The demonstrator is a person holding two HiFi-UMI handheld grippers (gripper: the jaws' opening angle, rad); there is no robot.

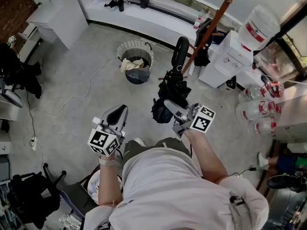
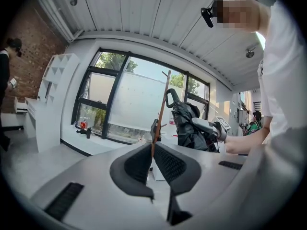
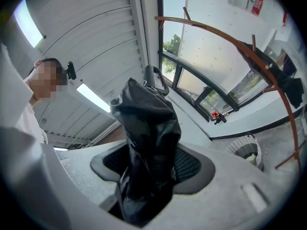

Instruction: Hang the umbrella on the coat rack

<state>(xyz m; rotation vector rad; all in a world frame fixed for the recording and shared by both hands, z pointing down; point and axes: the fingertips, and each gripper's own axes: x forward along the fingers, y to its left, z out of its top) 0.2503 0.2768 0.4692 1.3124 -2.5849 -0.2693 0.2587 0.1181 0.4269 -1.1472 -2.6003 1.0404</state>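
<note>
A folded black umbrella [image 1: 170,92] with a curved black handle [image 1: 181,51] is held out in front of me, handle pointing away toward the rack. My right gripper [image 1: 171,104] is shut on its bunched fabric; in the right gripper view the umbrella [image 3: 146,128] fills the space between the pads [image 3: 192,164]. The brown wooden coat rack [image 1: 211,28] leans across the upper right, just beyond the handle, and its pole and pegs [image 3: 249,56] arc over the right gripper view. My left gripper [image 1: 120,113] hangs to the left, apart from the umbrella, shut on nothing [image 2: 152,150].
A dark garment [image 1: 204,37] hangs on the rack. A waste bin [image 1: 136,61] stands on the floor ahead to the left. A white water dispenser [image 1: 230,51] with a jug [image 1: 259,28] and several bottles [image 1: 261,109] crowd the right. A cable [image 1: 81,92] trails left.
</note>
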